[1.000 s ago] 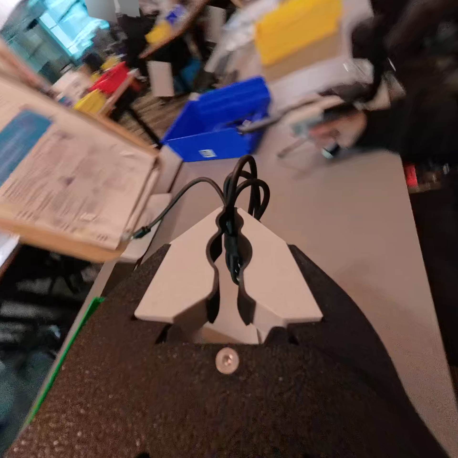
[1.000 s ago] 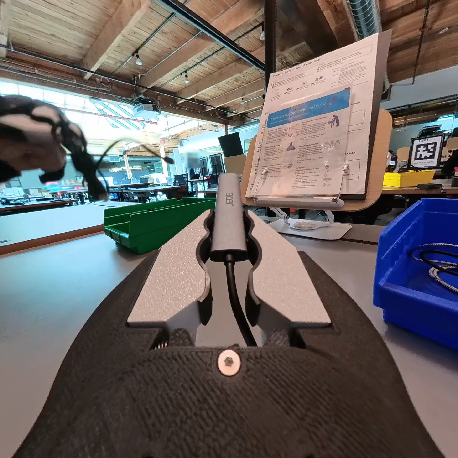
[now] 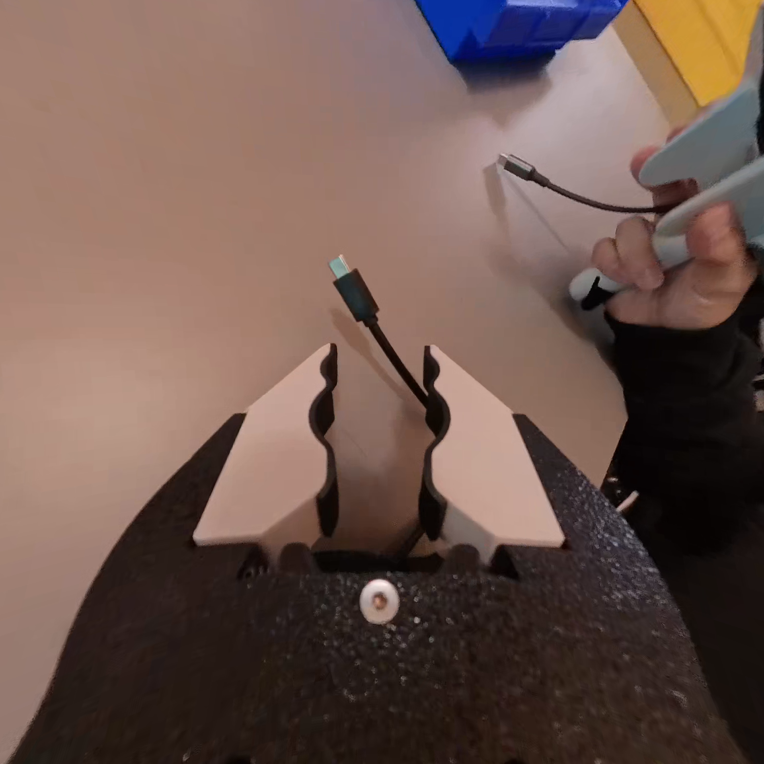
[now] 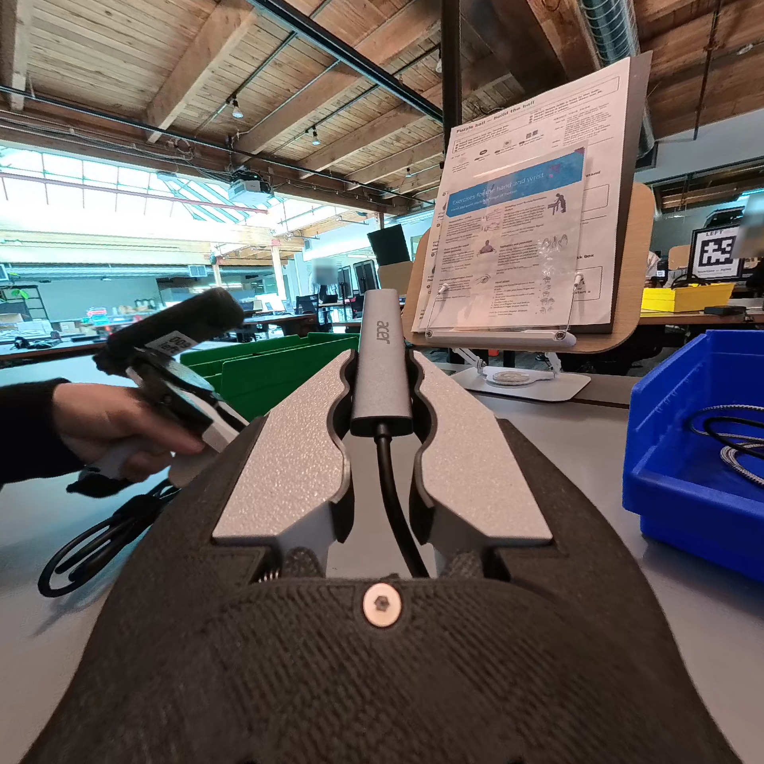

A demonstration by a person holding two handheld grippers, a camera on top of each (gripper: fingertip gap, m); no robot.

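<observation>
Between the fingers of the right gripper (image 4: 381,364) one grey USB hub (image 4: 382,364) is clamped, upright, its black lead (image 4: 395,508) trailing down through the gap. Over on the left wrist view, the left gripper (image 3: 379,351) is seen with its jaws spread apart and nothing pinched; one black cable (image 3: 395,355) with a USB-C plug (image 3: 353,289) lies across the gap, passing under the right-hand finger. A second plug, silver with a braided lead (image 3: 521,170), is seen near the person's hand (image 3: 678,273). Bins are counted: one blue bin (image 4: 698,446) with coiled cables inside, one green bin (image 4: 264,372) behind, one yellow bin (image 4: 686,297) far off. One document stand (image 4: 533,248) with two printed sheets is set on the pale grey tabletop (image 4: 578,438). Overhead, timber beams (image 4: 198,70) and skylights are shown in an open workshop.
</observation>
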